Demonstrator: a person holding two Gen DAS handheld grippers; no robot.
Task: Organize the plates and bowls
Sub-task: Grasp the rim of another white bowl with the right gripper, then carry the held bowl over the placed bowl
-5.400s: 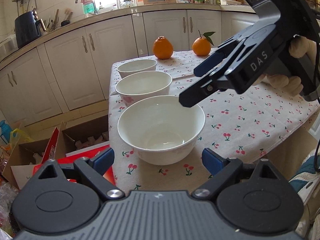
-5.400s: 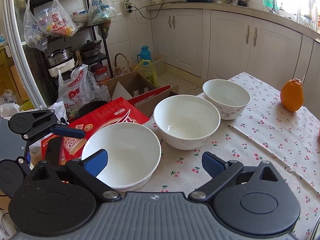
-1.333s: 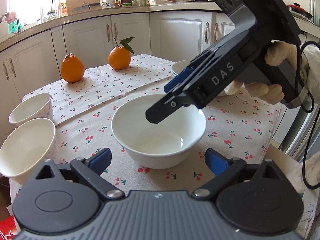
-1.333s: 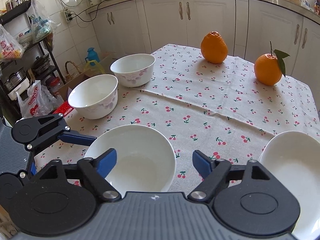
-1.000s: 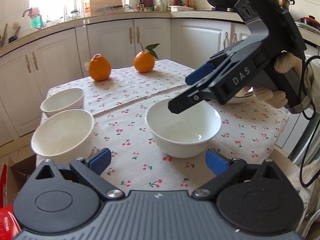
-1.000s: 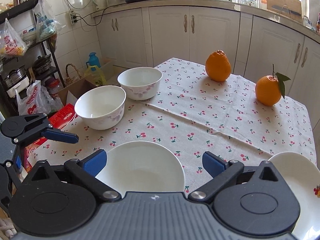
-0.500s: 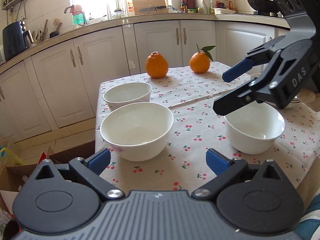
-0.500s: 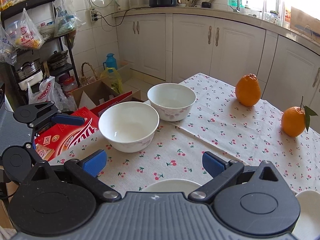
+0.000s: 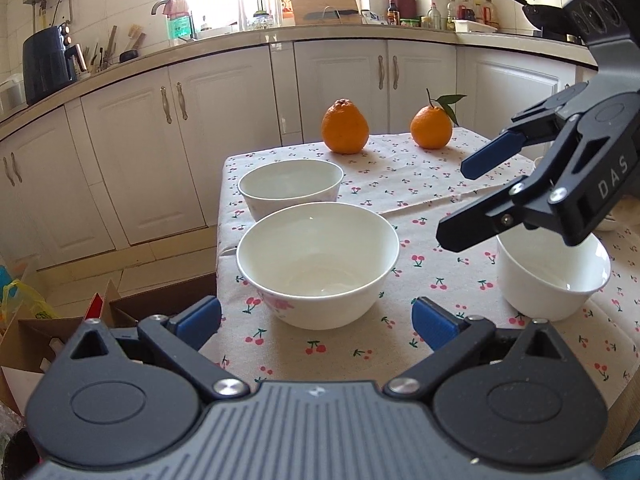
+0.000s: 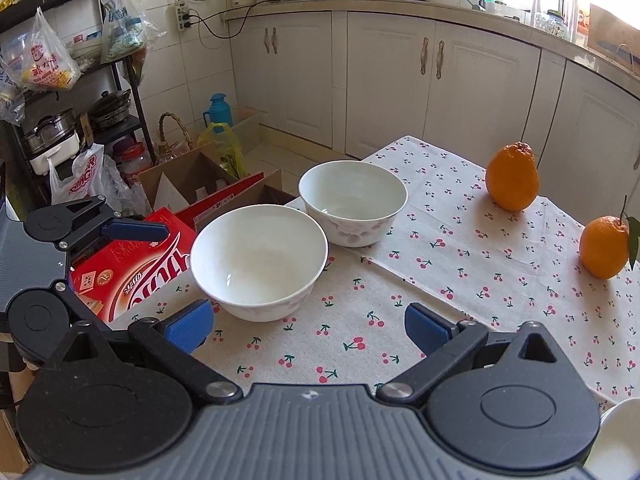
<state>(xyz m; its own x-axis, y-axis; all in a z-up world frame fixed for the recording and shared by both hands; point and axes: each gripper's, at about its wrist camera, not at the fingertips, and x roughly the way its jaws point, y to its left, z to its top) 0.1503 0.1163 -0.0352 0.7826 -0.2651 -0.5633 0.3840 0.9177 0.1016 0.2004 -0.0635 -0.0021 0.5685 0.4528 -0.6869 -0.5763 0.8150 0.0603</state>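
Hovering wide open and holding nothing, the left gripper [image 9: 316, 318] and right gripper [image 10: 308, 330] are risking nudging the near bowl [image 9: 318, 264] off the table's left edge [image 9: 219, 248].

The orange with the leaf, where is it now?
In the left wrist view the orange with the leaf sits at the table's far edge, right of the bumpy orange, before the white cabinets.

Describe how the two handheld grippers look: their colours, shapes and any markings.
Both are black with ribbed grey bodies, round pivot discs and blue-padded fingers. The left gripper shows silver screws. The right gripper carries white "DAS" lettering on its side.
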